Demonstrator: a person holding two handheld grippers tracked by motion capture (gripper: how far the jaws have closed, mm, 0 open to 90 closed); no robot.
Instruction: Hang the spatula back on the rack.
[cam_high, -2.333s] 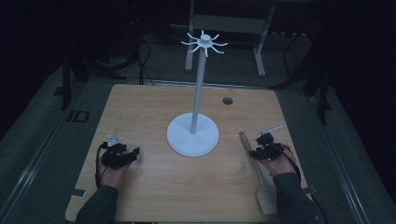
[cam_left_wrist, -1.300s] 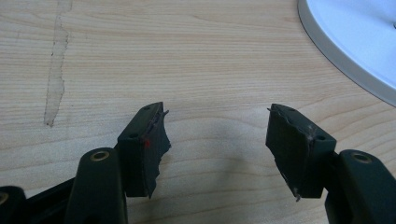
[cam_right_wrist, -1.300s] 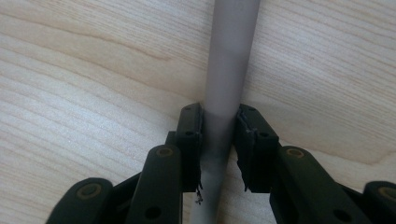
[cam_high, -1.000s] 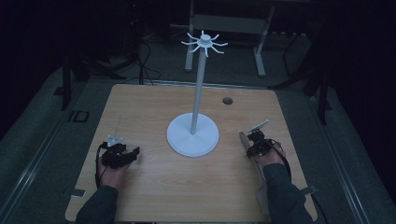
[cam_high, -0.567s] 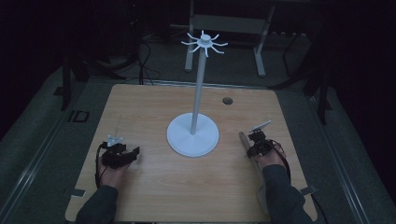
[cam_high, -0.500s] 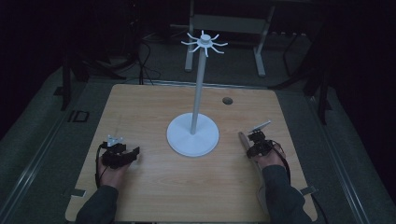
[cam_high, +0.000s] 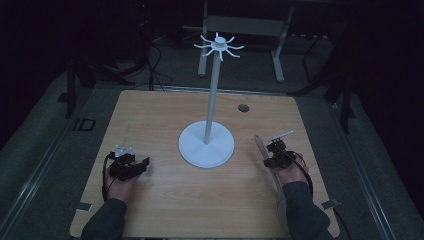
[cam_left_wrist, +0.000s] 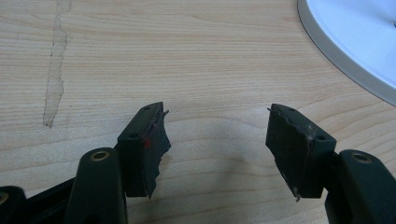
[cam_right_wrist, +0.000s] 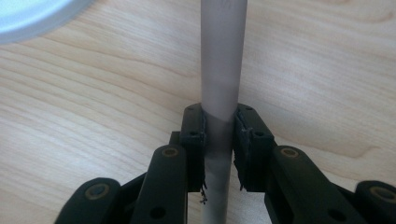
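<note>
Right gripper (cam_right_wrist: 219, 154) clamped on a grey rod (cam_right_wrist: 219, 70); left gripper (cam_left_wrist: 217, 140) gaped over bare table (cam_left_wrist: 140, 56).

High view alone showed the white stand (cam_high: 206, 145) mid-table between both grippers, rod (cam_high: 261, 150) just right of its base.

1. Pale wooden worktop (cam_high: 150, 115), rounded at the corners, grain running across.
2. Small dark round hole (cam_high: 243, 107) near the far edge, right of middle.
3. Long faded streak (cam_left_wrist: 55, 65) on the wood, seen in the left gripper view.
4. Grey floor (cam_high: 40, 150) all around.
5. Dark cables (cam_high: 150, 55) on the floor beyond the far left corner.
6. Grey metal frame legs (cam_high: 278, 55) standing behind the worktop.
</note>
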